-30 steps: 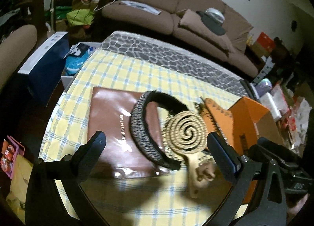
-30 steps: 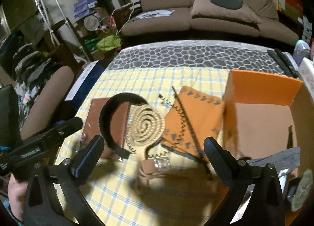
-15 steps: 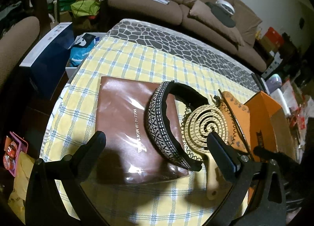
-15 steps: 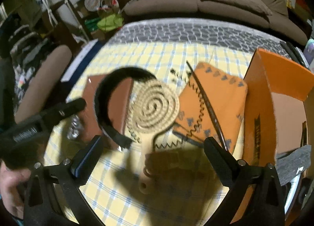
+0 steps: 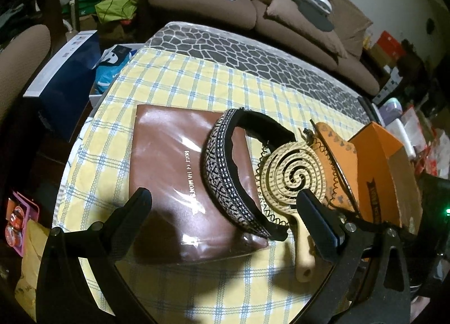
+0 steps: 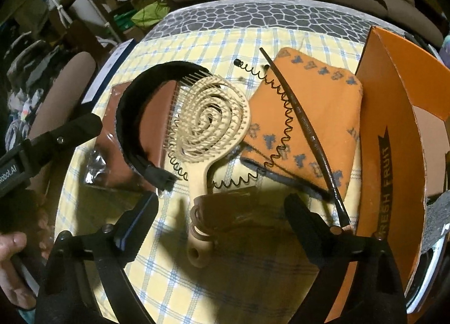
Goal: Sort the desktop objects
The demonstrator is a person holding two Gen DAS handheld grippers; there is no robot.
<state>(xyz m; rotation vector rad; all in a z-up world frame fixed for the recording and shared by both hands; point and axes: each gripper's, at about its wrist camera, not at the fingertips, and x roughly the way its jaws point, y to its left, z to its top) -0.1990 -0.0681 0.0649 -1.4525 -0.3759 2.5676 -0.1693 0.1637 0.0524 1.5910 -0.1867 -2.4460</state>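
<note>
The left gripper (image 5: pixel 225 210) is held with both fingers spread wide; nothing sits between them. Its left finger (image 5: pixel 132 211) and right finger (image 5: pixel 317 219) point forward and slightly inward. The right gripper (image 6: pixel 220 211) is likewise spread wide, with nothing between its fingers (image 6: pixel 139 218). In the right wrist view, the left gripper's body appears at the left edge, and the person's left hand (image 6: pixel 12 265) grips it at the near left.

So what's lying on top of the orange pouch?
On the orange pouch lie a dark thin stick running along it and a black spiral coil. The spiral hairbrush head overlaps its left edge. What is under the pouch cannot be seen.
</note>
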